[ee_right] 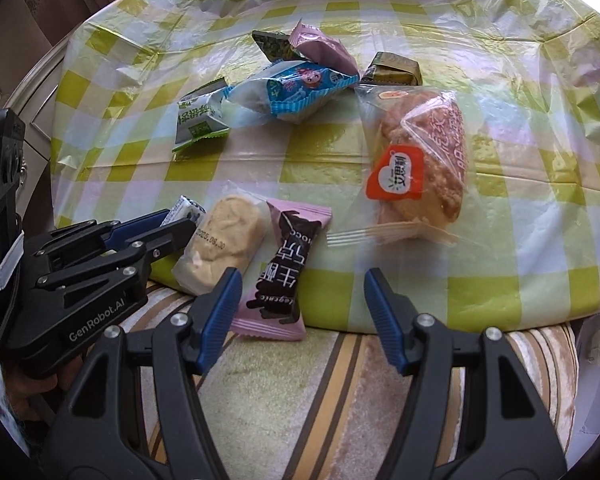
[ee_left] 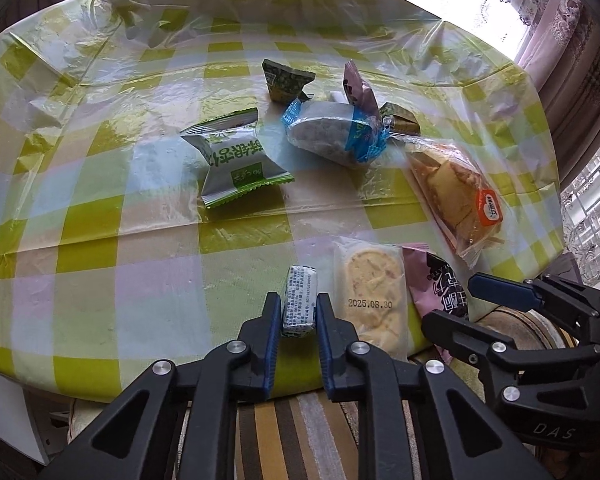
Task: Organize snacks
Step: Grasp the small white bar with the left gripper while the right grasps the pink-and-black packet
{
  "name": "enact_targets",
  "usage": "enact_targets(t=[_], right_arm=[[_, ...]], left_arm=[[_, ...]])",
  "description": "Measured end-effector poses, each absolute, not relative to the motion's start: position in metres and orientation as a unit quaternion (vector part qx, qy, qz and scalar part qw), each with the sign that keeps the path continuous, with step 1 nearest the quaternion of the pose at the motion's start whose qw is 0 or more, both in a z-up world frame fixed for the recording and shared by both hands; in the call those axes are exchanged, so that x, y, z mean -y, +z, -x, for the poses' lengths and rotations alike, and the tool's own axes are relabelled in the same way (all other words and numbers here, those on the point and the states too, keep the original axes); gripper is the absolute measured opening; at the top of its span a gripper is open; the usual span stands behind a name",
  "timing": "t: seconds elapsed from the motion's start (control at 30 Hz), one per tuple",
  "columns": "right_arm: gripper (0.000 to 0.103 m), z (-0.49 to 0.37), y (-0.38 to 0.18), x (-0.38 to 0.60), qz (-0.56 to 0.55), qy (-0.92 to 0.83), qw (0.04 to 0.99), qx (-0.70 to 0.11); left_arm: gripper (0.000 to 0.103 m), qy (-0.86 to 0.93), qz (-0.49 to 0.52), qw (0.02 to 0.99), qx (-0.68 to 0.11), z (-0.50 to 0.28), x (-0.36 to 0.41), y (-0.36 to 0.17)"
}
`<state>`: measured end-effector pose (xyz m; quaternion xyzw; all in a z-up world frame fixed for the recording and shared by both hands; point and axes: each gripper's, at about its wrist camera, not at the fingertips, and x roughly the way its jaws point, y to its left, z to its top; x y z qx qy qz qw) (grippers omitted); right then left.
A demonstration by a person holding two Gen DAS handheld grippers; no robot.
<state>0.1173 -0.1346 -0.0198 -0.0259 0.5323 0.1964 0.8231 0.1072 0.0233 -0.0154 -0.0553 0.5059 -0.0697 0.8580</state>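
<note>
Three snacks lined up: left gripper jaws clamp the candy; right gripper jaws gape; six beyond lie unsorted.

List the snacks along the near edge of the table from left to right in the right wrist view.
Small white candy clamped in the left hand-held gripper → pale round pastry pack → pink chocolate wrapper → large bread bag with the orange label.
</note>
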Motion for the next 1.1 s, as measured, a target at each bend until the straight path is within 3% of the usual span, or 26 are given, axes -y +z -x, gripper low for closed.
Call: enact_targets(t=[0.2, 0.43, 1.1], right_arm=[[0.055, -0.120, -0.026, 0.124, 0.047, 0.189, 0.824, -0.532], [0.024, -0.120, -0.027, 0.115, 0.067, 0.183, 0.830, -0.523], [0.021, -0.099, 0.003, 0.133, 0.050, 0.200, 0.851, -0.484]], left_arm=[[0.016, -0.069, 0.054, 0.860, -0.503, -0.108, -0.023, -0.015], [0.016, -0.062, 0.057, 0.864, -0.496, -0.106, -0.025, -0.013], [0.016, -0.046, 0.065, 0.883, -0.462, -0.081, -0.019, 0.014]])
